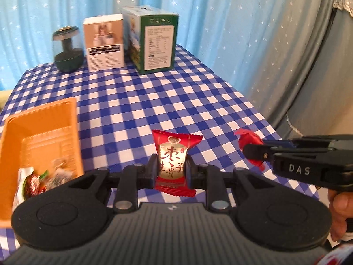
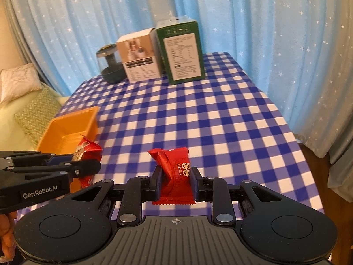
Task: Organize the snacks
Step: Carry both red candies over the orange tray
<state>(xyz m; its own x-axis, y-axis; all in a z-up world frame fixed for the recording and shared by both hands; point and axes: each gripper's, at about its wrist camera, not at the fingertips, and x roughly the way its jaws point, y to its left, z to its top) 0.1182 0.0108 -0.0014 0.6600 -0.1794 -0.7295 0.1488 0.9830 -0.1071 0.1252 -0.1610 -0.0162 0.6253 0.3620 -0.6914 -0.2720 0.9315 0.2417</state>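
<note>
Two red packets are in my tongs, both lifted over the checked worktop (image 1: 176, 101). My left tongs (image 1: 171, 172) pinch the date packet (image 1: 174, 161) across its middle; my right tongs (image 2: 176, 183) pinch the plain packet (image 2: 174, 172) the same way. Each packet looks light, soft and a little slippery, so the puffed middle seems the safest hold. The orange tray (image 1: 39, 137) waits at the left, some snacks already inside.
</note>
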